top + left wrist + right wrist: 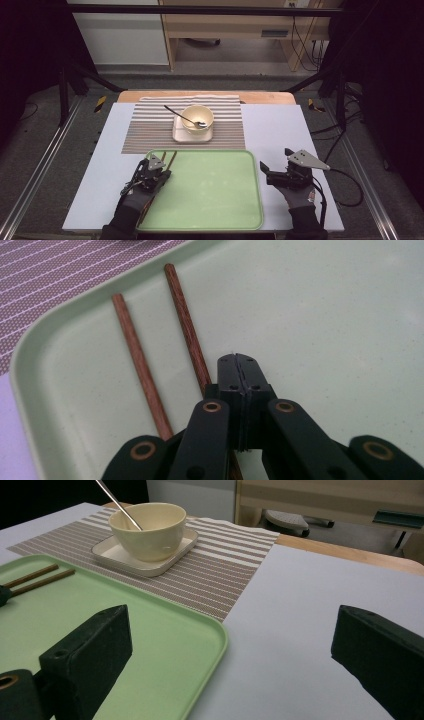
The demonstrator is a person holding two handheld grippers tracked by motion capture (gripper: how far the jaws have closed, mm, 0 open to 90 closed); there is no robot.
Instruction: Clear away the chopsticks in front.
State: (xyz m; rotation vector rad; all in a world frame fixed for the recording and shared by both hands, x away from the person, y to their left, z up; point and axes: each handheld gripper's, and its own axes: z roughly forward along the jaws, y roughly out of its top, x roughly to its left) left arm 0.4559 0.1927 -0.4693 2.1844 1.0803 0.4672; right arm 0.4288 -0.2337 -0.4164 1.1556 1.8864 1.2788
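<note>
Your two hands wear dark grey knit gloves, with black sleeves showing at the near edge of the table. The left gripper [161, 166] is a black linkage of flat bars pinned with brass-ringed rivets, its two pads [239, 371] ridged along the seam and dotted with small screw holes. The right gripper [276, 160] carries blocky black jaws (thick, wedge-shaped), a grey three-cornered plate with dark screw holes, a small red marking, and a black cable looping off to the right.
</note>
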